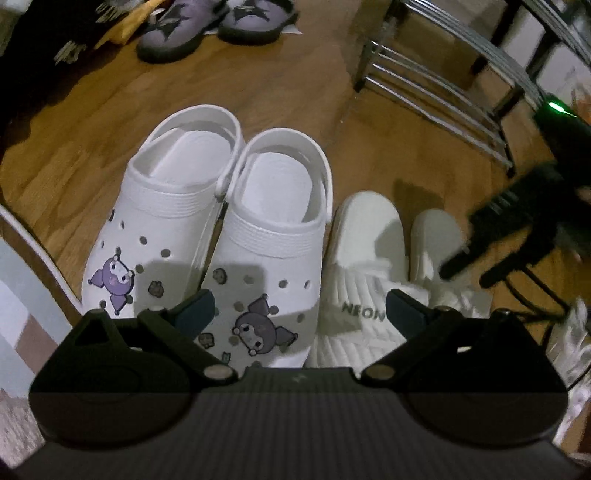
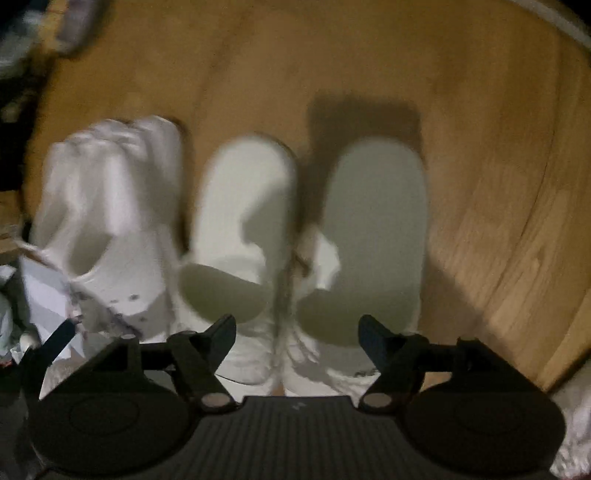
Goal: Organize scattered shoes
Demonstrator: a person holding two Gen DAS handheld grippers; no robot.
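Two white clogs with purple charms [image 1: 155, 221] [image 1: 273, 251] stand side by side on the wood floor. To their right lie two white slides, one marked NEON [image 1: 364, 273] and its mate [image 1: 436, 247]. My left gripper [image 1: 299, 314] is open and empty above the clog and slide toes. My right gripper shows as a blurred black shape [image 1: 517, 229] at the right. In the right wrist view the right gripper [image 2: 297, 334] is open and empty over the two slides [image 2: 236, 229] [image 2: 373, 236], with a clog [image 2: 107, 206] to their left.
A pair of purple and black shoes [image 1: 214, 26] sits at the far side of the floor. A chrome wire rack [image 1: 443, 85] stands at the back right. Bare wood floor [image 2: 480, 147] lies right of the slides. Clutter and papers [image 2: 33, 295] lie at the left.
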